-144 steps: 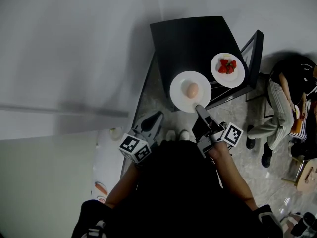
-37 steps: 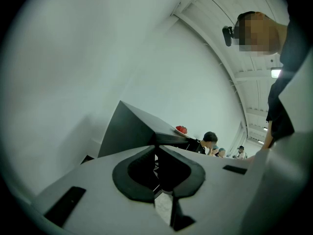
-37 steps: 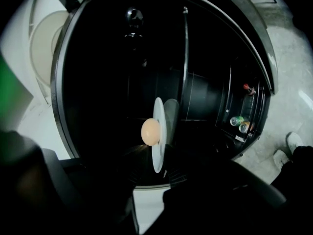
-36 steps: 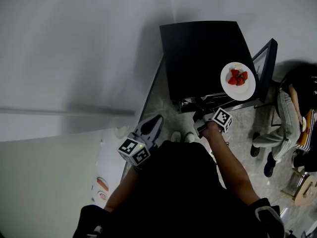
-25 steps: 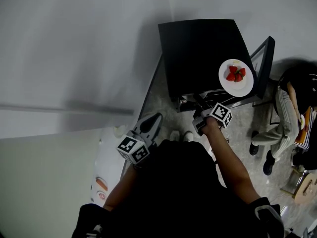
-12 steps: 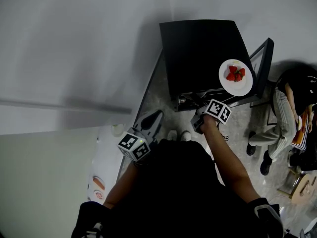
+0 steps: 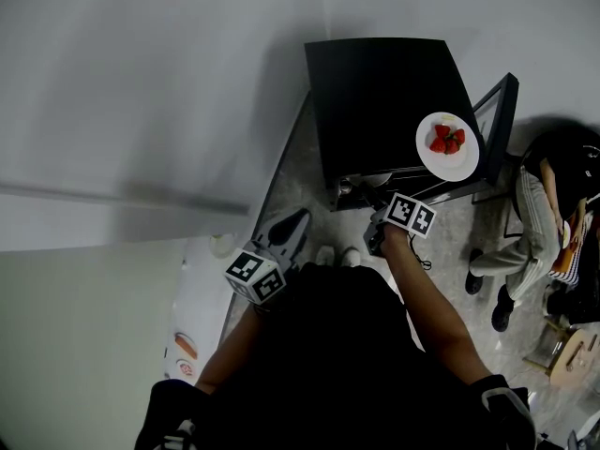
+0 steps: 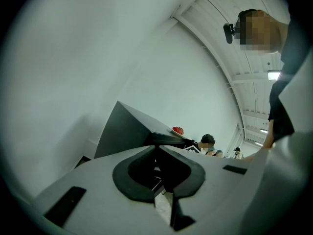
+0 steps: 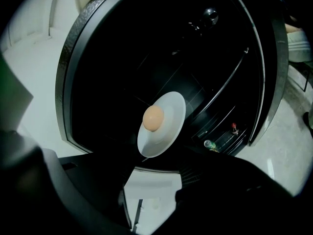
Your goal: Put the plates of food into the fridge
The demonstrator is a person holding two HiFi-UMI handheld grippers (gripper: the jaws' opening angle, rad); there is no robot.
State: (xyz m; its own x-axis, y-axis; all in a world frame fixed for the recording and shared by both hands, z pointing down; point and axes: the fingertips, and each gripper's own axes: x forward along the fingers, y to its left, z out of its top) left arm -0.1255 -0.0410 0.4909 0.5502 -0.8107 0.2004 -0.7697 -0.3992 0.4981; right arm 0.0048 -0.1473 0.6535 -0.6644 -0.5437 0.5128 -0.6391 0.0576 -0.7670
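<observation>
With jaws just spread and empty, ease right claw (image 9: 154, 175) straight back from egg plate (image 9: 171, 114) in fridge (image 9: 62, 82), without nudging. Leave left claw (image 8: 156, 147) pressed together, empty.

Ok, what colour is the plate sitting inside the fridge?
The plate is plain white; the right gripper view shows it best.

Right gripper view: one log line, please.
right gripper: jaws just opened, nothing between | egg plate: inside fridge | strawberry plate: atop fridge
</observation>
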